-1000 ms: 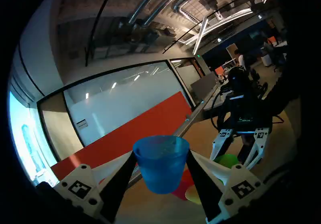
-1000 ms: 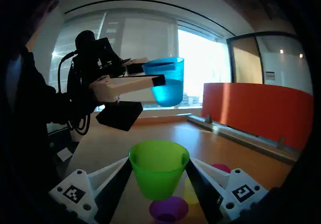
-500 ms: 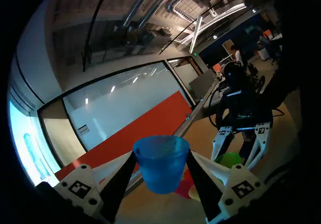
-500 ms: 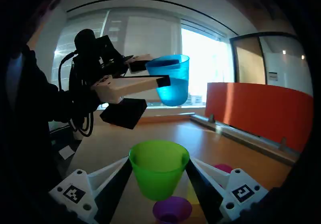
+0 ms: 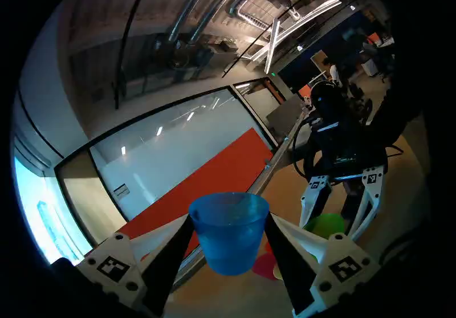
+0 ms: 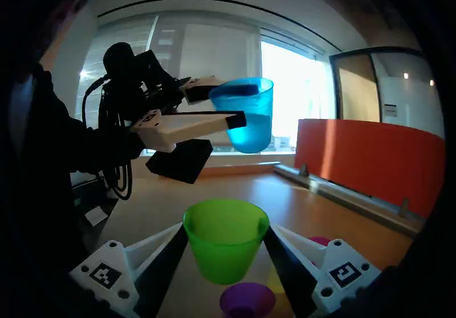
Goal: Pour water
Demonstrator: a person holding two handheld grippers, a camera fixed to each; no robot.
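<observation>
While the left gripper (image 5: 229, 222) clamped a blue cup (image 5: 229, 244) by its sides, high in the air, the right gripper (image 6: 225, 232) likewise squeezed a green cup (image 6: 225, 255) lower, near the wooden table (image 6: 154, 204).

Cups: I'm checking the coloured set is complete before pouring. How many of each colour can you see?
Blue cup: 1
Green cup: 1
Purple cup: 1
Pink cup: 1
Yellow cup: 1
Total: 5
</observation>
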